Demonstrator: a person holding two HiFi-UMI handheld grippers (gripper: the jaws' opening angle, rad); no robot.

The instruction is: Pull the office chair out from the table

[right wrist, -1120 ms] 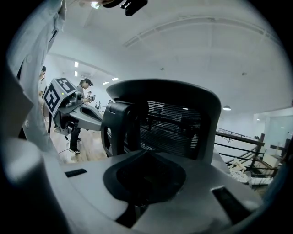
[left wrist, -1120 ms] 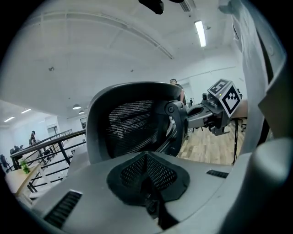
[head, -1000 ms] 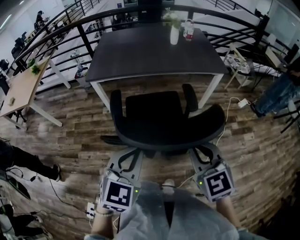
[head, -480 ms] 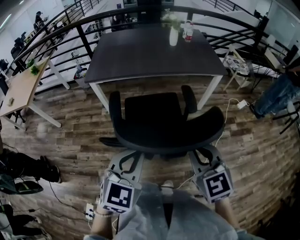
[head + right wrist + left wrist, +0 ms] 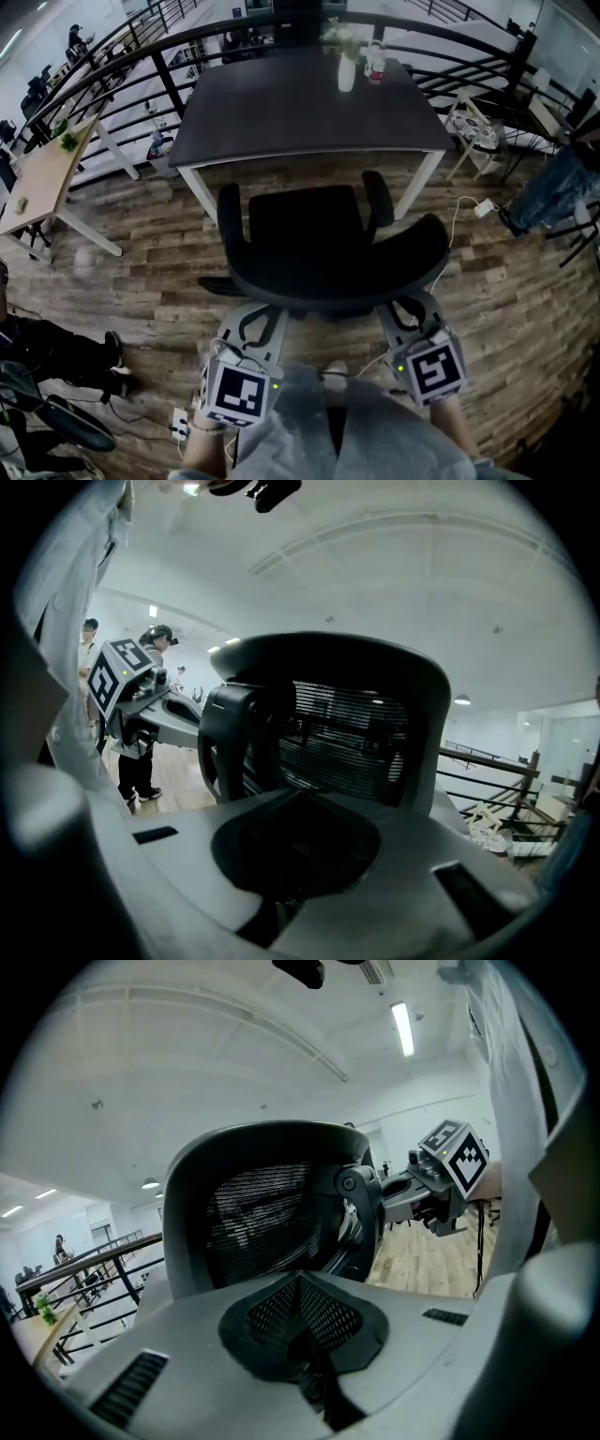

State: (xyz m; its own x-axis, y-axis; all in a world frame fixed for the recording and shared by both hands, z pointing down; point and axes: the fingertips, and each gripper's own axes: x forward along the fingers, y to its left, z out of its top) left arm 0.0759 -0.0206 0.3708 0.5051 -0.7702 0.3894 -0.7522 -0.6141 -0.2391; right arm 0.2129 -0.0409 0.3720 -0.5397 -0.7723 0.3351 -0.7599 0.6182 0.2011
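Note:
The black office chair (image 5: 328, 239) stands on the wood floor, clear of the dark table (image 5: 281, 112), seat facing the table. Both grippers sit right behind its curved backrest. My left gripper (image 5: 262, 317) reaches under the backrest's rim at the left, my right gripper (image 5: 401, 309) at the right. In the left gripper view the jaws (image 5: 300, 1283) are shut with nothing between them, and the mesh backrest (image 5: 262, 1213) rises just beyond. The right gripper view shows the same: shut jaws (image 5: 300, 803) and the backrest (image 5: 347, 733) ahead. Whether the tips touch the chair is hidden.
A white vase with a plant (image 5: 347, 66) and a bottle (image 5: 377, 61) stand on the table's far side. Black railing (image 5: 141, 47) curves behind. A wooden desk (image 5: 37, 178) is left, a person's legs (image 5: 56, 347) lower left, another person (image 5: 553, 187) right. A power strip (image 5: 178, 420) lies near my feet.
The chair and both grippers stay where they were. Only the person's legs at the lower left edge have shifted.

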